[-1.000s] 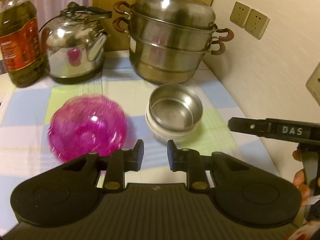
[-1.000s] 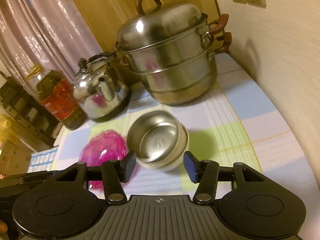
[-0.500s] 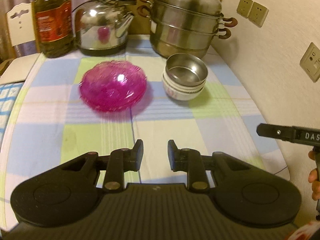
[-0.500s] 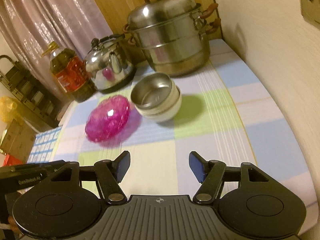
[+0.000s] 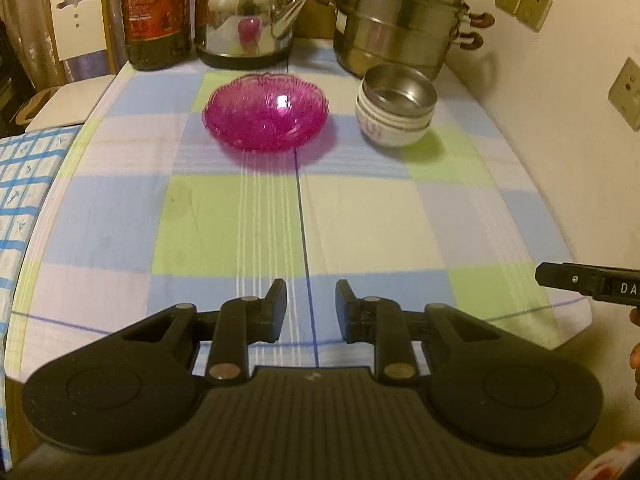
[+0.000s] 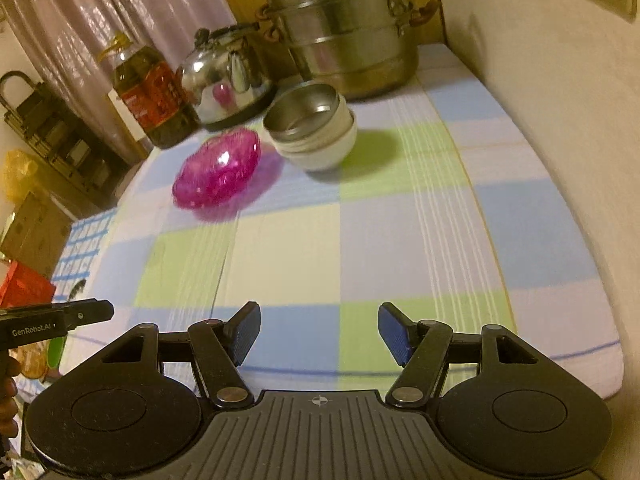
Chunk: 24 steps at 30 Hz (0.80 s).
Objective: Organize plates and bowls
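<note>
Nearest the cameras, both tools have drawn back over the front edge of the bench (image 5: 360,220) within the last second. The left gripper (image 5: 311,306), which a second ago hung right over the dishes, now sits low above the checked cloth with its jaws apart by a narrow gap and nothing between them. The right gripper (image 6: 319,330) has pulled away too; its jaws stand wide apart, blue pads showing, also empty.

Between the tools and the dishes lies a broad stretch of bare cloth, so both are now well apart from anything they might grasp.

Farther on, the pink glass plate (image 5: 266,116) rests flat on the bench, and to its right, near but not touching, stands the stack of bowls (image 5: 396,112): a steel bowl nested on top of white ones. Neither the plate nor the stack looks to have shifted while the tools backed off.

Behind them along the wall are the oil bottle (image 5: 156,12), the kettle (image 5: 246,20) and the steamer pot (image 5: 400,20).

Judging by this retreat with empty jaws, and by the bowls gathered into one stack beside the plate, the sorting looks finished or close to it, with no dish left loose in view
</note>
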Available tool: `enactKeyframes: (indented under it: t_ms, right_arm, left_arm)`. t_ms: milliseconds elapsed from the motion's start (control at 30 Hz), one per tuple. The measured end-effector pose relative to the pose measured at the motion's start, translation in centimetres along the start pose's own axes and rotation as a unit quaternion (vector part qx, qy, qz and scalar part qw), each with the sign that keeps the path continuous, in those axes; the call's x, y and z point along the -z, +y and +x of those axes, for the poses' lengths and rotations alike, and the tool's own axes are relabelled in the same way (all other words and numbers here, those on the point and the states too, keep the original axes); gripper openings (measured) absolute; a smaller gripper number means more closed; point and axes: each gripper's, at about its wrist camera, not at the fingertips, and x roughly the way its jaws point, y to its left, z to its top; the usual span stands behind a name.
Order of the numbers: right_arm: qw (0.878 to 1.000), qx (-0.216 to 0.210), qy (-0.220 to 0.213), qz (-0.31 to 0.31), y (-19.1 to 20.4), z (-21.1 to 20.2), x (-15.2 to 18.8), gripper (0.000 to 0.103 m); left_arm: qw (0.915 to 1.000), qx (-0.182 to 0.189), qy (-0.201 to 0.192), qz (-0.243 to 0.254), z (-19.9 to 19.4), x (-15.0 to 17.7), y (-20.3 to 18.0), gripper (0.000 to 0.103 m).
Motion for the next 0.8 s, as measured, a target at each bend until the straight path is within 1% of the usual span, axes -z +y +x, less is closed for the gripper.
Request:
enactKeyframes:
  t_ms: [333,533,667,800]
  right_arm:
    - [0.999,0.016,0.028,-0.009,1.0,0.3,2.8,0.065]
    - [0.999,0.029,0.045,-0.001,2.0,0.9,3.8,0.065]
    - [0.998,0.035,0.053,0.007,2.6,1.2,4.3,0.065]
    - [0.997,0.041,0.058,0.01,3.3,1.4,4.6,0.065]
  left_arm:
    - [0.9995,0.001,0.025,0.019,0.1,2.2,0.4,0.023]
    - [0.9983,0.006,0.042,0.04,0.2,2.6,1.1,0.023]
    - [0.997,-0.001,0.052,0.057,0.3,2.9,1.5,0.023]
    - [0.9962,0.003,0.061,0.062,0.4,3.1,2.4,0.023]
